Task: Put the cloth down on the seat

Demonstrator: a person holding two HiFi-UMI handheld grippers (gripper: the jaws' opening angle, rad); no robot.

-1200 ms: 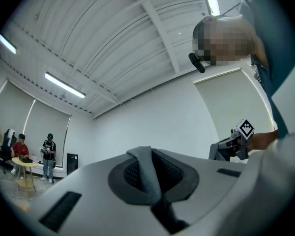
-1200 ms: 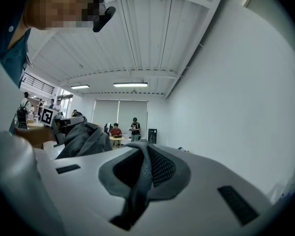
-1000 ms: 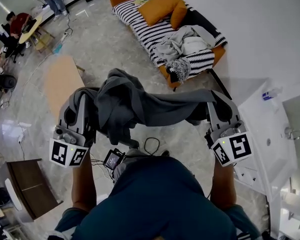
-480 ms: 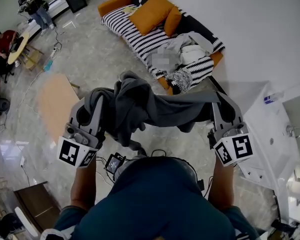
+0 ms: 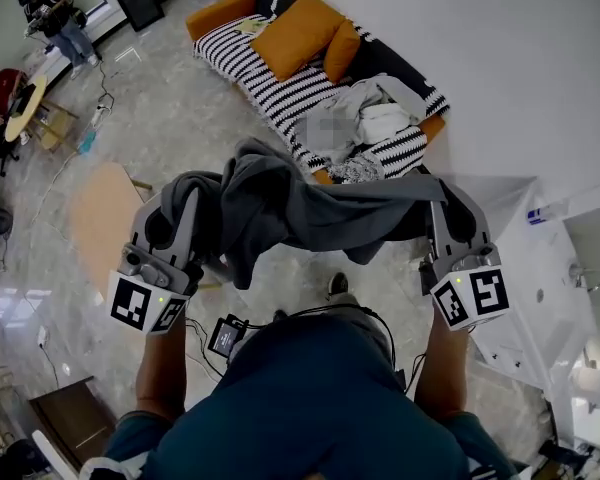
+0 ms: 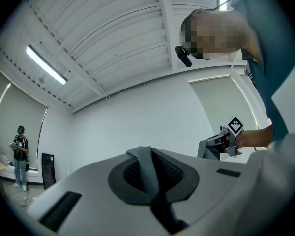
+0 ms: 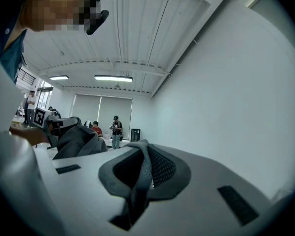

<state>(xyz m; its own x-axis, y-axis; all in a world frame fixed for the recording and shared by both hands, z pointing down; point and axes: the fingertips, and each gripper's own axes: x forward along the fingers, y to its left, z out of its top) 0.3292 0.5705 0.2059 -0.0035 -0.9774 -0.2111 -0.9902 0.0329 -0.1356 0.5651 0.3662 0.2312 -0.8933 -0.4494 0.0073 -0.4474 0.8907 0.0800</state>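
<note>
The left gripper [image 5: 170,230] and the right gripper [image 5: 450,218] each clench one end of the grey cloth [image 5: 300,213]. It hangs stretched between them above the floor, and the striped sofa [image 5: 270,83] lies just beyond.

Peeking along my right gripper [image 7: 143,173] here: the jaws are pinched tight on a thin fold of the grey cloth [image 7: 81,140], which pokes up between the dark pads. The rest of it bunches up at about nine o'clock, running over to the left gripper [image 7: 59,124] with its marker cube. Just past that, around eleven o'clock from the jaws, a person [image 7: 116,130] stands by the far blinds [image 7: 101,107] and a second person [image 7: 96,129] in red sits beside them. Two ceiling lights [image 7: 113,77] sit up at twelve, and a plain white wall [image 7: 226,92] fills two to four o'clock.
</note>
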